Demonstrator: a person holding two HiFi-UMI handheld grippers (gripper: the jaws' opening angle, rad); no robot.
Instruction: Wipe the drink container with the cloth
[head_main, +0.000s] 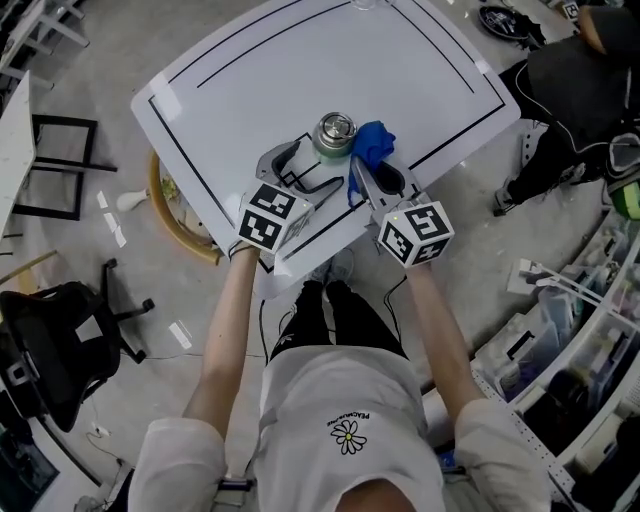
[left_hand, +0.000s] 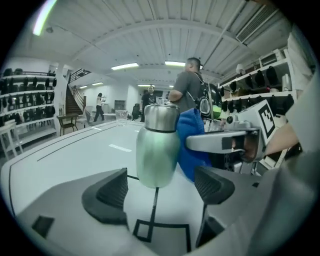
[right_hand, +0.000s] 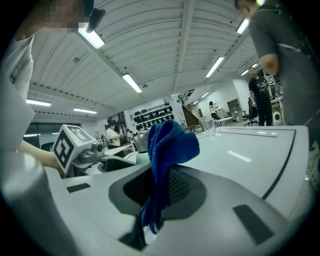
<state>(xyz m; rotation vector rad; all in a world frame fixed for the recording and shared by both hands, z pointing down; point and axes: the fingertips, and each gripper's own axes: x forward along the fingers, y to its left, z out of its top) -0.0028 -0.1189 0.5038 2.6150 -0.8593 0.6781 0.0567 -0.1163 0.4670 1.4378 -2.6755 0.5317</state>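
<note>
A steel-capped green flask (head_main: 335, 135) stands upright near the front edge of a white worktop (head_main: 330, 60) marked with black lines. The left gripper (left_hand: 162, 187) is held low in front of it, jaws spread, with the flask just ahead of the gap and not gripped. A blue cloth (right_hand: 170, 142) is pinched in the shut jaws of the right gripper (right_hand: 160, 187) and is held against the flask's right side, seemingly touching it. Wiping appears to be just starting. The light flask would probably need to be steadied first by closing the left jaws around it, so that it is not tipped by the cloth's push. Nothing else is seen on the worktop nearby. A person in dark clothes (head_main: 580, 90) stands beyond its far right corner, well apart.
</note>
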